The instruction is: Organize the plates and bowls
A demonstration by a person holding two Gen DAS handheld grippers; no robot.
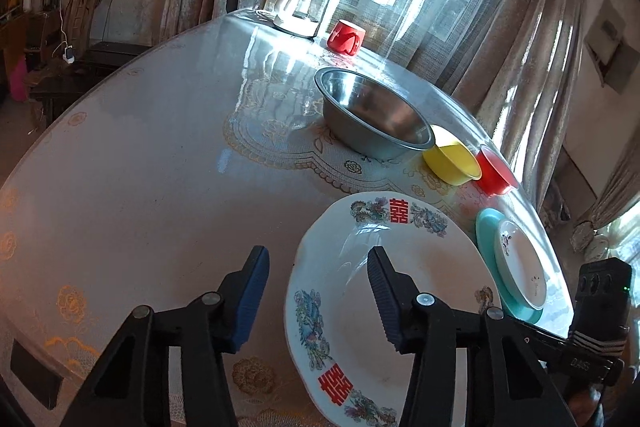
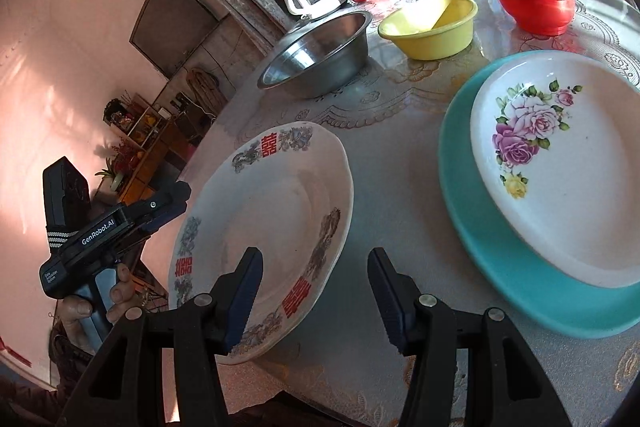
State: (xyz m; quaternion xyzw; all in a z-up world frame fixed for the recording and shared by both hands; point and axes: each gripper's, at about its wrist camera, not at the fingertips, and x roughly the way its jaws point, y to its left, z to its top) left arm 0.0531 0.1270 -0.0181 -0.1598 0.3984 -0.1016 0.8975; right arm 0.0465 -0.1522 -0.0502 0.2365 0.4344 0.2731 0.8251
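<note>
**Decorated plate straddled by the left tool on a round, lace-covered surface**

A round surface (image 1: 140, 155) is seen, covered by a pale lace-patterned cloth under a glossy clear sheet. Near its edge a large white ceramic plate (image 1: 400, 291) is found, its rim painted with red double-happiness characters and blue-green birds; in the right wrist view its near rim appears raised off the cloth. The left tool (image 1: 318, 291) is positioned across this plate's left rim: one ribbed blue pad lies outside the rim and the other over the plate's hollow. A gap is seen between the pads and the rim, so the tool is taken as open. No earlier view is given against which a grip could be judged.

The right tool (image 2: 316, 295) is held with its jaws parted and nothing between them; its left finger overlaps the plate's near rim in the picture, and contact cannot be told.

To the right, a white oval dish (image 2: 560, 187) printed with purple roses is nested in a flat teal plate (image 2: 500, 267). Behind, a polished steel bowl (image 1: 372, 115), a yellow plastic bowl (image 1: 452, 159) and a red plastic bowl (image 1: 496, 171) are lined up. Farther back, a red cup (image 1: 346, 37) and a glass jug (image 1: 302, 7) with a white handle are set by the curtained window.
</note>
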